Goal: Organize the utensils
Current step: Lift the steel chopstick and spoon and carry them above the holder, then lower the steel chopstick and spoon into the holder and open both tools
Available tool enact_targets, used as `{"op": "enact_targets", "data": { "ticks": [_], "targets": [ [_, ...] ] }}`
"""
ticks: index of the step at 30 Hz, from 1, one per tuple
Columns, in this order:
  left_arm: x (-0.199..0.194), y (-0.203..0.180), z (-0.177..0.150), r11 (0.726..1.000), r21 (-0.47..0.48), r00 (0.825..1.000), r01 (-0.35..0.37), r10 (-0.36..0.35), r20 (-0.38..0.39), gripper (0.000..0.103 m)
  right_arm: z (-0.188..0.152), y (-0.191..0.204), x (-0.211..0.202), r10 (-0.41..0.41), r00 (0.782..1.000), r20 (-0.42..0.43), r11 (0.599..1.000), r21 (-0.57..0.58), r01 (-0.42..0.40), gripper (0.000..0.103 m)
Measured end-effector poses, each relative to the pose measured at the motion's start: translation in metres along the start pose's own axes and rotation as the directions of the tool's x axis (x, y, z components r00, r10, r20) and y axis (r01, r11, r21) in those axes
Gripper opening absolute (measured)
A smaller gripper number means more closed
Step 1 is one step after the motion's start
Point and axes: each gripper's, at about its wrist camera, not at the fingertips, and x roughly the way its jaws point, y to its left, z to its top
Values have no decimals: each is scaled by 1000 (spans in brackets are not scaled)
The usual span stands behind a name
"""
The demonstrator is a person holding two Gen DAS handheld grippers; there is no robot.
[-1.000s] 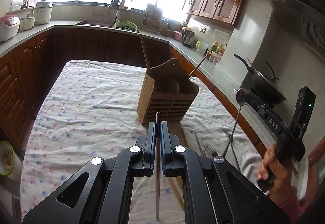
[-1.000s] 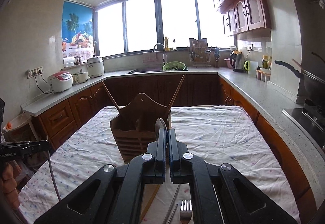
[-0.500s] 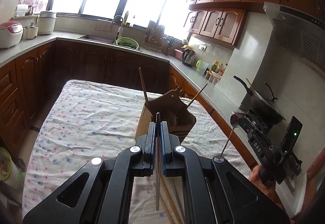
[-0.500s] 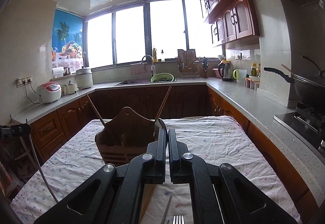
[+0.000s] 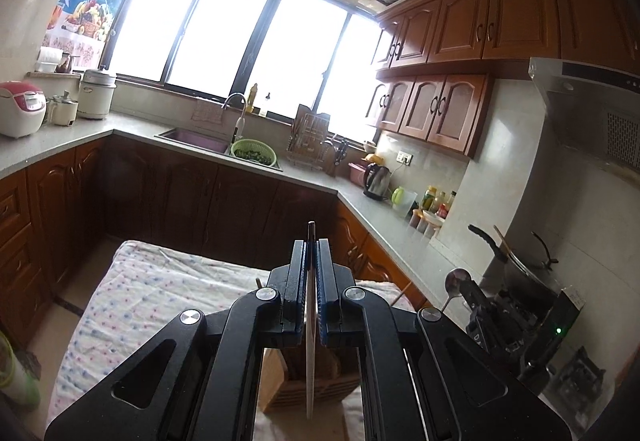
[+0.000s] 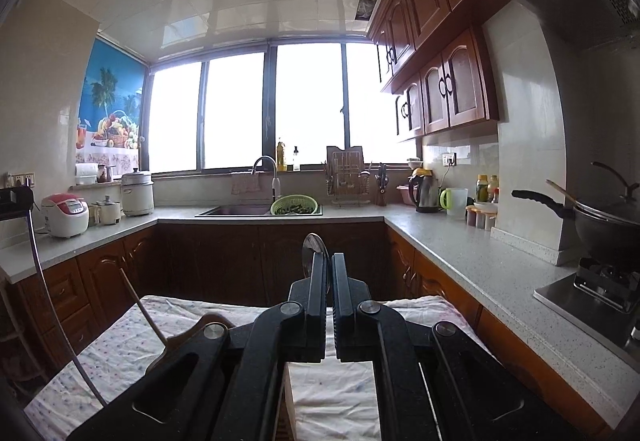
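Left gripper [image 5: 311, 253] up over the wooden utensil holder [image 5: 308, 389], jaws clamped on a thin flat metal utensil [image 5: 310, 353] held on edge; I can't tell whether it is a knife or a handle. One end pokes out past the fingertips, the other hangs down in front of the holder's slatted front. The holder sits directly below this gripper on the table with the dotted cloth [image 5: 132, 305], near the cloth's right-hand side. Two wooden sticks rise from the holder, just peeking out either side of the gripper body.

Right of the holder, the right gripper [image 5: 466, 287] comes into the left camera, carrying a spoon [image 5: 457, 279] with its round bowl up and its thin handle slanting down. From its own camera, the right gripper [image 6: 329, 273] is closed tight on that spoon [image 6: 314, 253], the bowl standing just above and left of the fingertips. Below and left of it shows the holder's curved wooden back [image 6: 200, 329], with one stick [image 6: 144, 311] leaning out to the left.

Room to move: left of the holder the cloth lies bare right out to its edge, and beyond the holder bare cloth runs to the far edge before the dark lower cabinets [image 6: 224, 257]. To the right, the counter edge [image 6: 460, 273] runs close alongside the table, with the wok [image 6: 600, 225] further along on the stove.
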Motion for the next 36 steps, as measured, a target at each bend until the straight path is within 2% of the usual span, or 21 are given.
{"op": "enact_targets", "data": {
  "ticks": [6, 11, 19, 24, 28, 36],
  "targets": [
    [34, -2, 12, 999, -2, 998, -35, 35, 48, 4, 4, 14, 30, -21, 999, 46, 999, -46, 23, 2],
    [67, 1, -2, 998, 5, 997, -67, 67, 44, 4, -13, 24, 53, -33, 998, 46, 996, -84, 37, 2],
    [94, 3, -48, 997, 31, 997, -73, 74, -22, 4, -51, 32, 68, -7, 999, -38, 996, -93, 4, 2],
    [100, 1, -67, 996, 63, 996, -62, 66, -62, 4, -60, 30, 59, 78, 994, -81, 993, -81, -85, 3],
    [103, 2, -78, 996, 75, 994, -44, 51, -97, 4, -66, 28, 57, 112, 985, -128, 989, -87, -124, 3],
    [99, 1, -83, 989, 129, 994, -66, 76, -77, 4, -75, 23, 63, 136, 971, -199, 985, -80, -154, 3]
  ]
}}
